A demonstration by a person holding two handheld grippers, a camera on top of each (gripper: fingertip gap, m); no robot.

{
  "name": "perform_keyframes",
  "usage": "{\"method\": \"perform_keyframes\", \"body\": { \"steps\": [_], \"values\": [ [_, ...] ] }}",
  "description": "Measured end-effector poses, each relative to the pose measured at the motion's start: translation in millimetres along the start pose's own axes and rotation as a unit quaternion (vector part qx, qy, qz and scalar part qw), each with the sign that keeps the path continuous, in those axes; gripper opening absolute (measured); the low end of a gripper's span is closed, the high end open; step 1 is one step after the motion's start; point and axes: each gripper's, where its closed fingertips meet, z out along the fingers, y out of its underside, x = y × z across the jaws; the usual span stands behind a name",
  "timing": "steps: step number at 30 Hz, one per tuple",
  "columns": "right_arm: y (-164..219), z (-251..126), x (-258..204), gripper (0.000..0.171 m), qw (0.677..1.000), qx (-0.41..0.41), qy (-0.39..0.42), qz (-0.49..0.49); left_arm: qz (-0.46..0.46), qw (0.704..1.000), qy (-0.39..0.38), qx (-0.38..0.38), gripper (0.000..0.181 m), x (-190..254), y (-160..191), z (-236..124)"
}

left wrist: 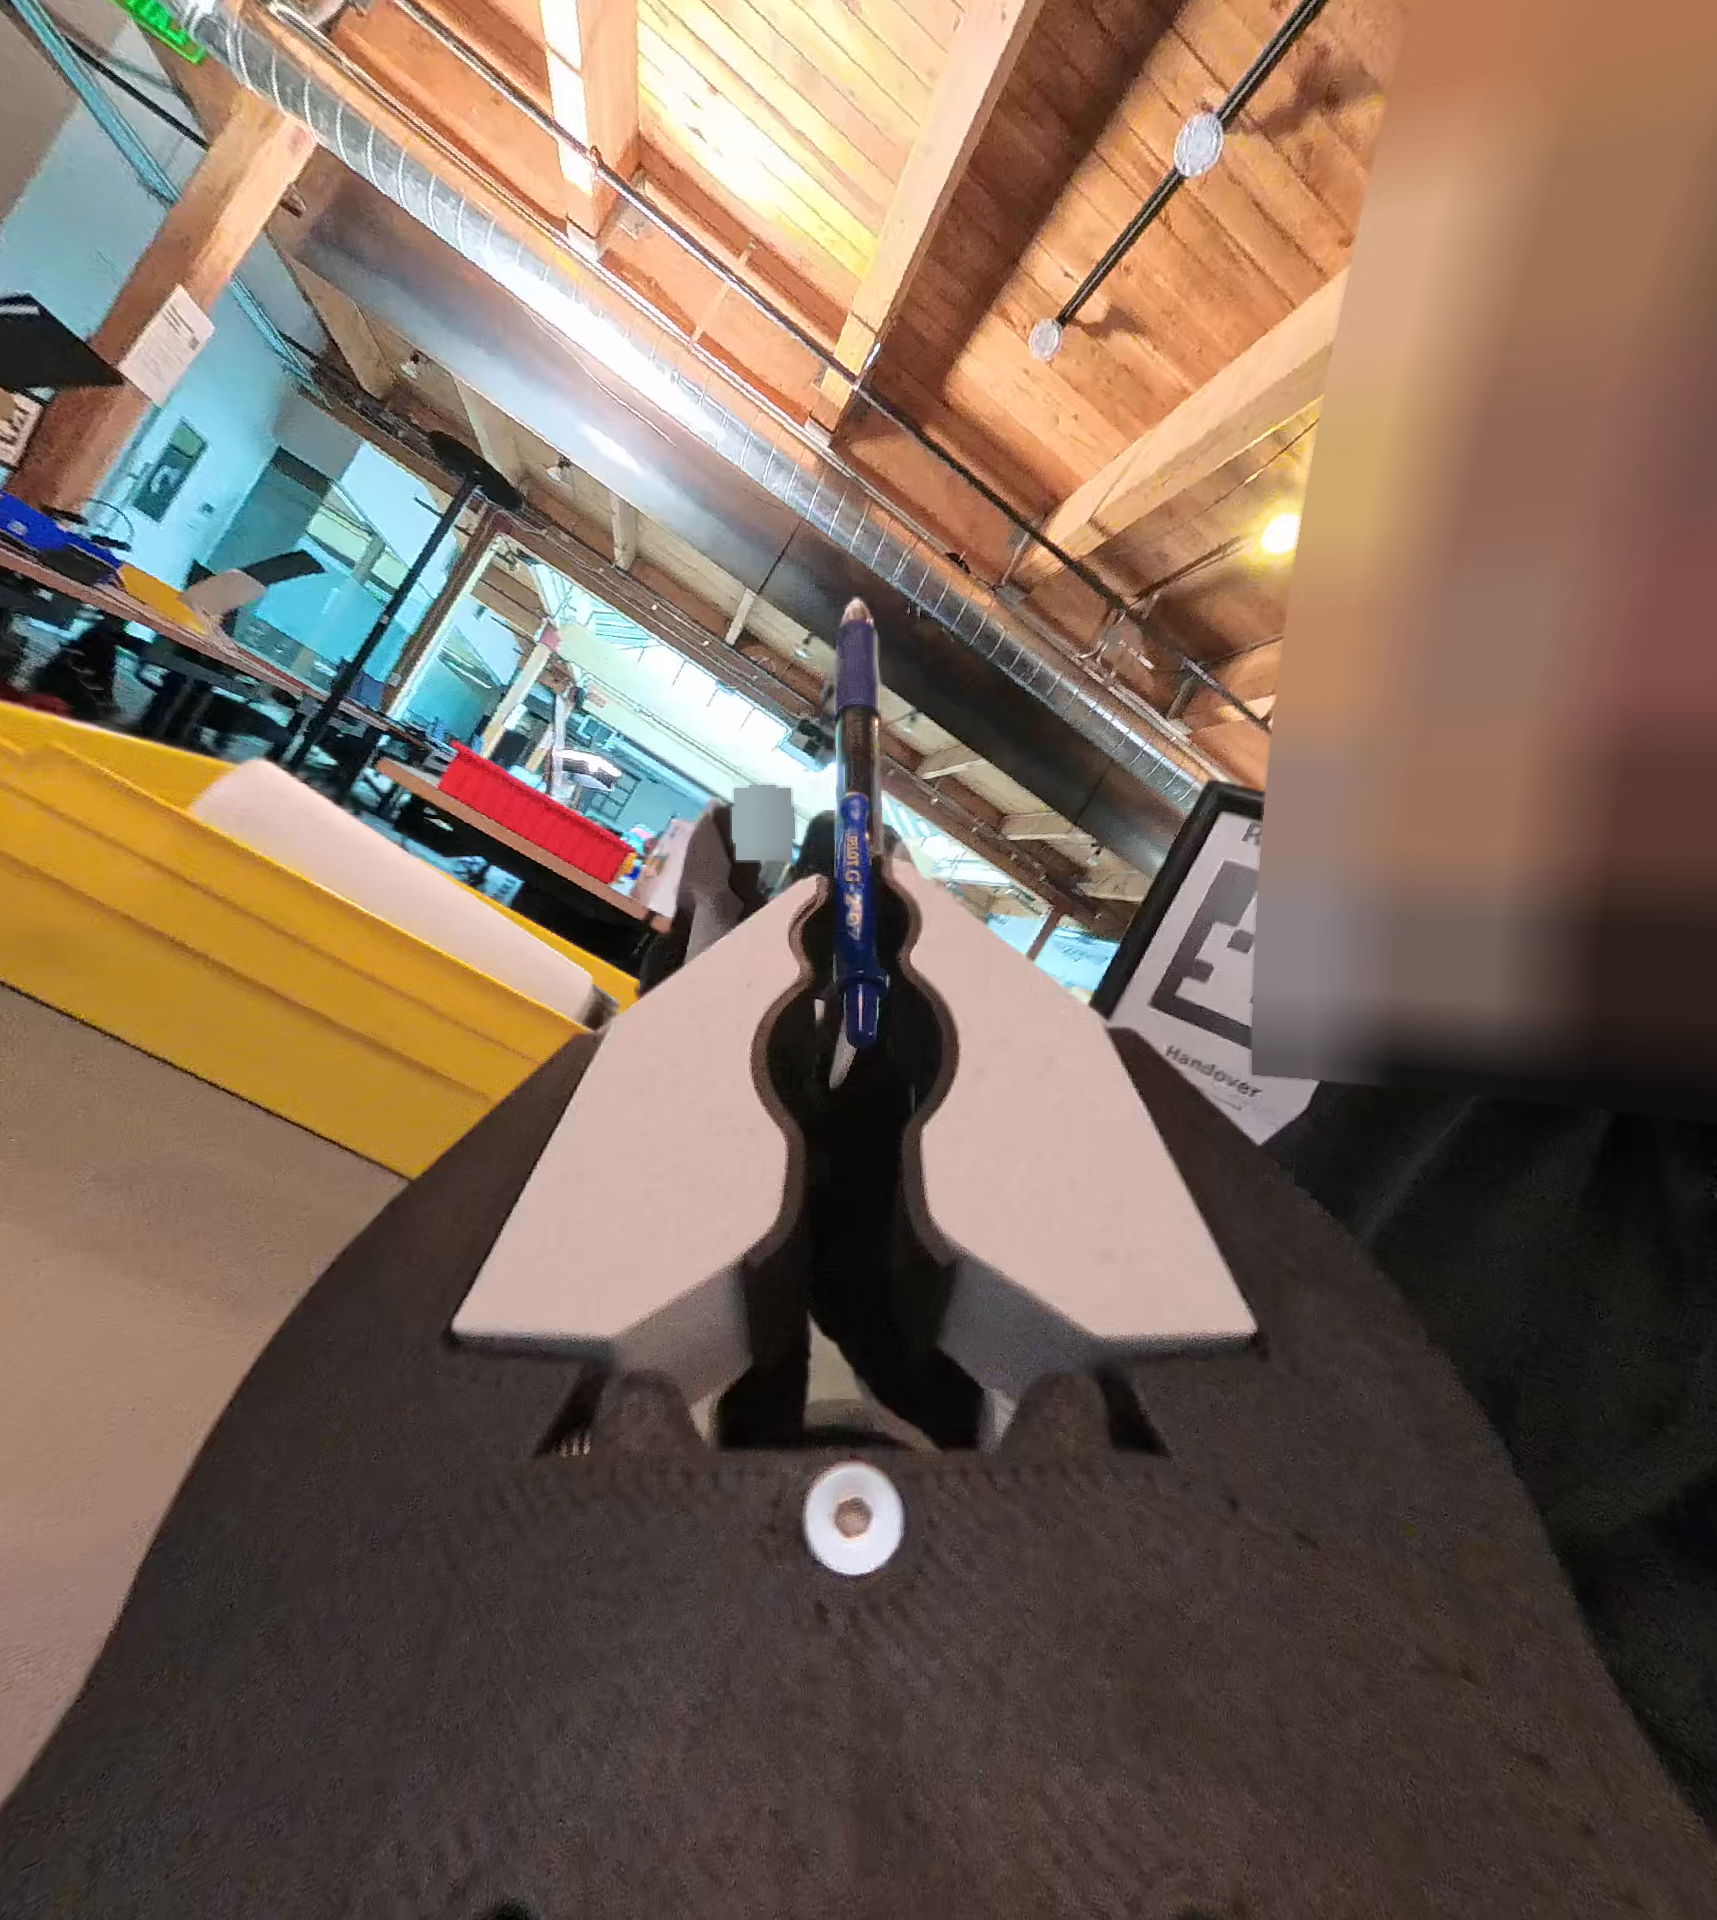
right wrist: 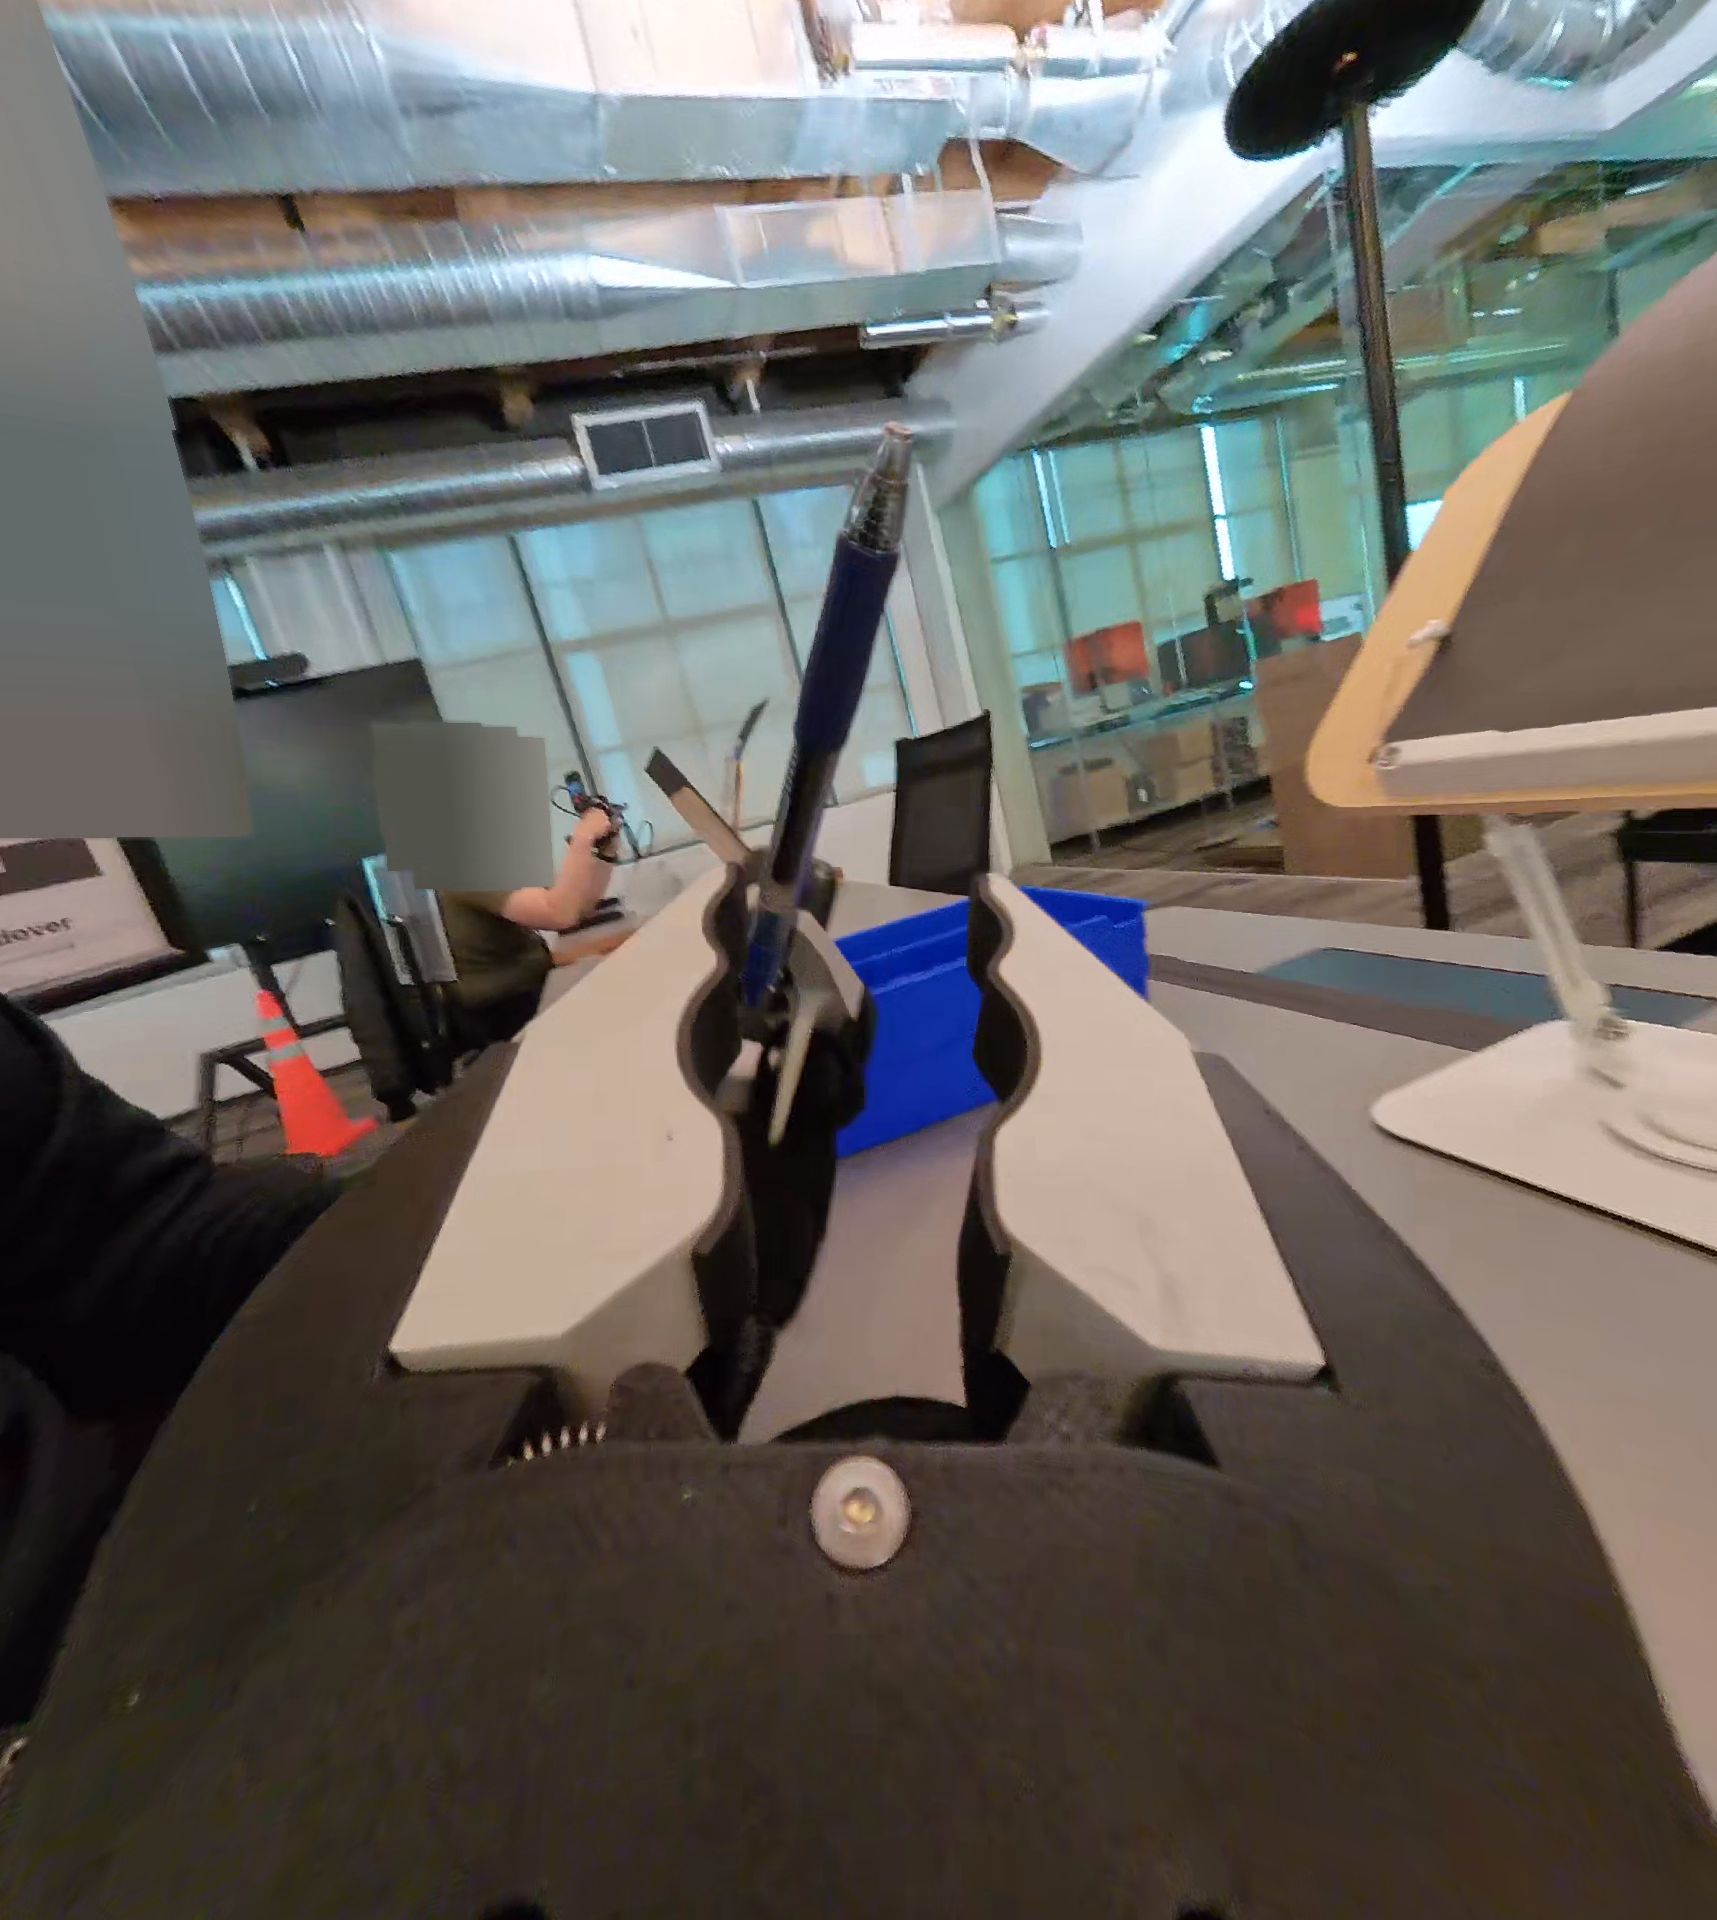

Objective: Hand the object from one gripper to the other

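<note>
One blue pen (left wrist: 856,831), its long axis along the fingers and tip pointing outward, sits clamped near the tips of the left tongs (left wrist: 856,894), while the right tongs (right wrist: 849,914) stand apart around it, unclosed.

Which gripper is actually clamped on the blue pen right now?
The left gripper: its jaws are shut on the blue pen. The right gripper has its jaws wide apart, with a gap beside the pen.
</note>
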Motion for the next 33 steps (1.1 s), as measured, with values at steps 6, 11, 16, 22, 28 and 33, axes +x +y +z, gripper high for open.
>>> {"method": "perform_keyframes", "body": {
  "steps": [6, 11, 16, 22, 28, 33],
  "values": [
    [8.3, 14.3, -4.9, 0.026, 0.998, 0.027, -0.017, 0.045, -0.028, 0.999, 0.017, 0.025, 0.004, -0.3, 12.5, 2.6],
    [13.0, 16.6, -10.6, 0.021, 0.998, 0.034, -0.026, 0.047, -0.027, 0.999, 0.011, 0.021, 0.004, -3.8, 19.3, 4.0],
    [14.3, 16.4, -13.5, 0.008, 0.997, 0.047, -0.027, 0.051, -0.031, 0.999, 0.010, 0.028, 0.004, -6.9, 20.7, 3.2],
    [19.1, 12.5, -8.1, 0.008, 0.999, 0.011, -0.008, 0.034, 0.011, 0.999, -0.042, 0.005, 0.019, -19.6, 22.2, 0.6],
    [33.1, 5.1, 14.2, 0.007, 0.988, -0.090, 0.087, -0.087, 0.140, 0.978, -0.144, -0.056, 0.031, -27.9, 8.0, -4.0],
    [53.6, -1.3, 36.9, 0.007, 0.939, -0.184, 0.181, -0.226, 0.257, 0.946, -0.170, -0.097, 0.037, -4.5, -3.0, 22.5]
  ]
}}
